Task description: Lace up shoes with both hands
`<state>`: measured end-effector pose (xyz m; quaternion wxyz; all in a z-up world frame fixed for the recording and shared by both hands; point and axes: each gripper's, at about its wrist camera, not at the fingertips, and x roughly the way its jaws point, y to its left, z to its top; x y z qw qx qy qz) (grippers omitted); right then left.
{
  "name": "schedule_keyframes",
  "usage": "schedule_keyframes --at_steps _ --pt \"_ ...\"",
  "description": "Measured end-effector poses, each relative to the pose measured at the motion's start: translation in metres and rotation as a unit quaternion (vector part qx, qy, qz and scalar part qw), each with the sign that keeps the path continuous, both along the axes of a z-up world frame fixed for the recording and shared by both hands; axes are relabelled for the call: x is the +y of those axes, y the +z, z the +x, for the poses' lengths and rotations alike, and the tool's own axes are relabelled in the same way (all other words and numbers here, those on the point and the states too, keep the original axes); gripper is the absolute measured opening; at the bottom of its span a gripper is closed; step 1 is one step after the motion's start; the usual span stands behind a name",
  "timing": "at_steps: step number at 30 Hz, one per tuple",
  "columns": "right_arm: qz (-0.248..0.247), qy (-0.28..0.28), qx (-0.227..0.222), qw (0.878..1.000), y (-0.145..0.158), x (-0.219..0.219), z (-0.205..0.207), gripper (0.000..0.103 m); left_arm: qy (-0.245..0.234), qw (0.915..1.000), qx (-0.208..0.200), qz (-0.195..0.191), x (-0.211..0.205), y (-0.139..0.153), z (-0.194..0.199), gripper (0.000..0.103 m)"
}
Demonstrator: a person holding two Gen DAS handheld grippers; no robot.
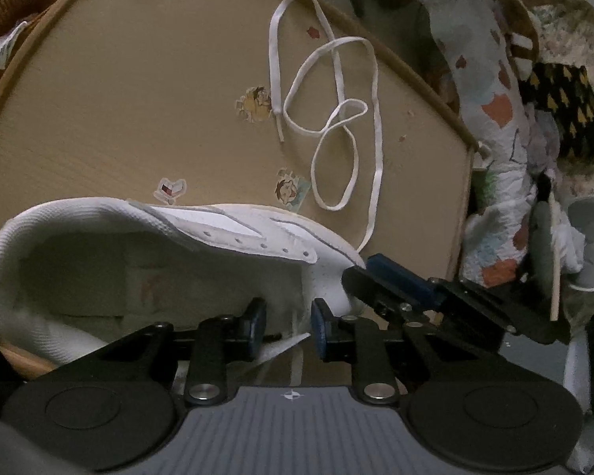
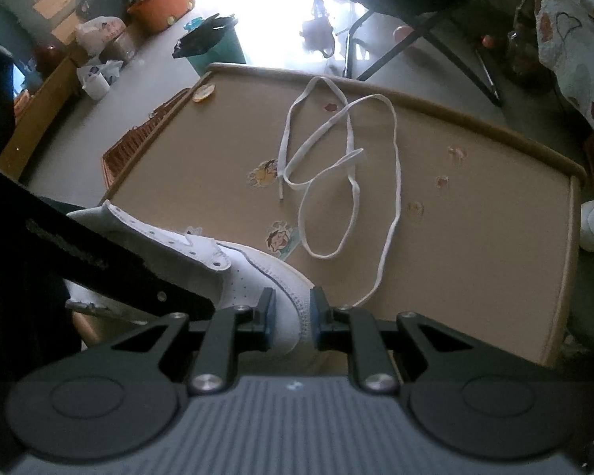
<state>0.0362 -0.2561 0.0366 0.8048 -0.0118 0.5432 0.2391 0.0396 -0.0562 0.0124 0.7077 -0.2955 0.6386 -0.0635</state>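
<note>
White sneaker (image 1: 99, 245) — lying at the near edge of the wooden tray table (image 1: 138, 99). Your right gripper (image 2: 291, 314) is clamped on its toe. Your left gripper (image 1: 289, 326) pinches the tongue by the opening. White shoelace (image 1: 336, 118) — loose, looped across the table beyond the sneaker.

Tan stickered table (image 2: 475, 237) with white shoe (image 2: 253, 277), loose lace (image 2: 352, 182)

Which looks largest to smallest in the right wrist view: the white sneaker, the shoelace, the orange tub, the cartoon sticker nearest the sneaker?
1. White sneaker, though nearness to the camera enlarges it.
2. Shoelace, by the area its loops span.
3. Orange tub, far away, so its true size is unsure.
4. Cartoon sticker.
</note>
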Motion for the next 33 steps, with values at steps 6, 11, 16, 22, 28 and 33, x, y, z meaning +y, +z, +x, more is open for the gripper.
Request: schedule_keyframes --at_steps 6,11,16,22,28,33 --pt "0.001 -0.003 0.0 1.0 -0.001 0.0 0.0 0.017 -0.012 0.9999 -0.005 0.0 -0.002 -0.001 -0.003 0.018" --pt "0.002 -0.006 -0.001 1.0 -0.002 0.0 -0.001 0.018 -0.03 0.9991 -0.027 0.01 -0.009 0.002 -0.005 0.011" --pt "0.001 -0.009 -0.008 1.0 -0.001 0.001 -0.004 0.018 -0.039 0.9981 -0.044 0.016 -0.01 0.005 -0.008 0.01" --pt "0.009 -0.016 -0.017 1.0 0.0 -0.001 -0.009 0.019 -0.017 0.9989 -0.044 0.0 0.0 0.004 -0.012 0.01" --pt "0.006 -0.006 -0.021 1.0 0.001 0.001 -0.014 0.027 0.015 0.9989 -0.035 -0.029 0.008 -0.003 -0.019 0.009" --pt "0.008 -0.009 -0.02 1.0 0.002 0.0 -0.015 0.028 0.038 0.9976 -0.032 -0.049 0.013 -0.009 -0.026 0.005"
